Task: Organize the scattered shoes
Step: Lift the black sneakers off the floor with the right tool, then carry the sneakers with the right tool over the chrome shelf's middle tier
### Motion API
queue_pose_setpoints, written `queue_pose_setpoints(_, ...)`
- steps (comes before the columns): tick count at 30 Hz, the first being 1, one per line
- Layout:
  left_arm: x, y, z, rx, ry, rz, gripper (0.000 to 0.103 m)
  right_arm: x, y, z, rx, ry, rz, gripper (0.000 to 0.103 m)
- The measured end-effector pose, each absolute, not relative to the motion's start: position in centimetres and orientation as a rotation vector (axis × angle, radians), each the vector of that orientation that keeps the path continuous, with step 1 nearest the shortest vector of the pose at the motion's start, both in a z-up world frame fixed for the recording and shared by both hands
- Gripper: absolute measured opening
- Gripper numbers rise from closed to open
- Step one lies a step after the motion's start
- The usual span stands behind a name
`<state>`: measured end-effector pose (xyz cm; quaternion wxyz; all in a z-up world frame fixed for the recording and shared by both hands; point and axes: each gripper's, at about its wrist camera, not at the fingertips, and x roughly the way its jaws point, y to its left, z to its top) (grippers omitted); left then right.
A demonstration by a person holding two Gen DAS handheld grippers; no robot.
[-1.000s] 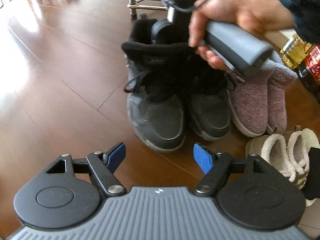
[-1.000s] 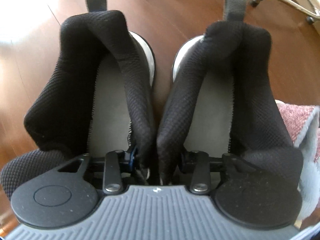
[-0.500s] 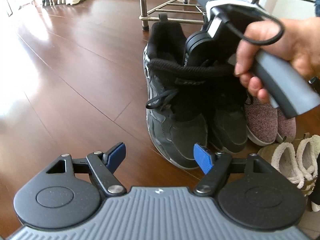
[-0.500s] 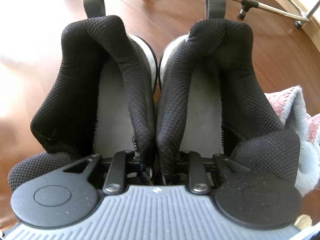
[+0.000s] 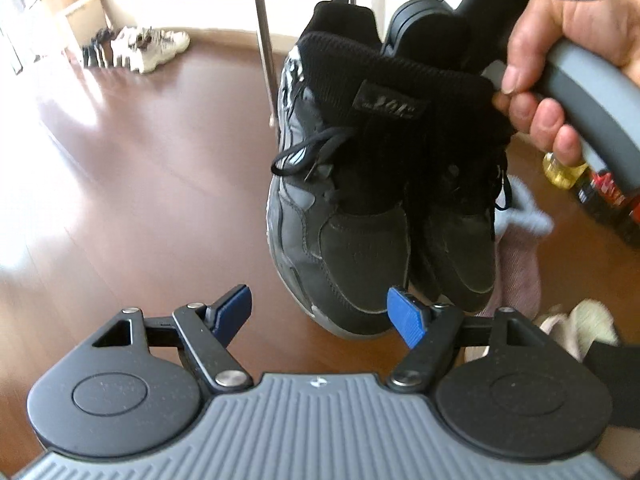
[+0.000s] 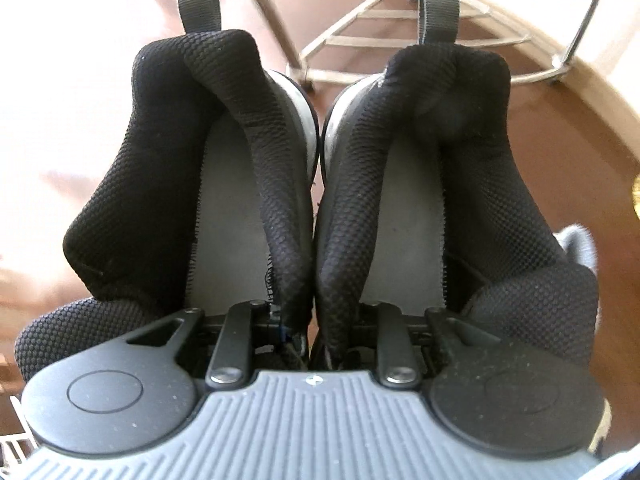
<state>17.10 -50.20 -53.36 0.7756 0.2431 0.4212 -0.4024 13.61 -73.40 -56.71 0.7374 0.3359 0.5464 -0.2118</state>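
The wooden floor (image 5: 140, 168) is the largest thing here, and a metal rack (image 6: 400, 36) stands on it behind the shoes. Two black sneakers (image 5: 360, 216) hang in the air above the floor, side by side, toes pointing down in the left wrist view. The right gripper (image 6: 314, 320) is clenched on their two inner collars, which it pinches together, one finger inside each shoe. The left gripper (image 5: 320, 312) is released and holds nothing; its blue pads stand well apart, just below the toes. I judge the main risk to be that one sneaker slips out, because only soft padded fabric is pinched and the whole weight hangs from it; a fast swing toward the rack could pull a collar free, or the toes could knock a rack bar. Counted: two black sneakers in the grip, one pink slipper (image 5: 520, 272) with a grey cuff visible behind them, one fluffy cream slipper (image 5: 584, 324) partly seen, a few light sneakers (image 5: 156, 46) far away by the wall, and bottles (image 5: 592, 184) at the right, too hidden to count.
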Motion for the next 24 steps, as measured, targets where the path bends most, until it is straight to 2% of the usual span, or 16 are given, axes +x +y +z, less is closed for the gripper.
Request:
queue_pose_setpoints(8, 17.5, -57.0, -44.6, 0.475, 0.829, -0.922, 0.076, 11.5, -81.4, -41.2, 0.733, 1.051, -0.524, 0.02)
queue_pose_setpoints(13, 17.7, -61.0, -40.9, 0.426, 0.79, -0.949, 0.076, 11.8, -86.0, -35.0, 0.697, 0.978, -0.537, 0.02)
queue_pose_setpoints(19, 18.2, -66.0, -38.6, 0.395, 0.767, -0.975, 0.076, 14.4, -93.5, -28.7, 0.586, 0.92, -0.532, 0.02)
queue_pose_setpoints(24, 19.2, -71.5, -38.2, 0.391, 0.75, -1.014, 0.076, 17.2, -97.8, -27.9, 0.511, 0.957, -0.532, 0.02)
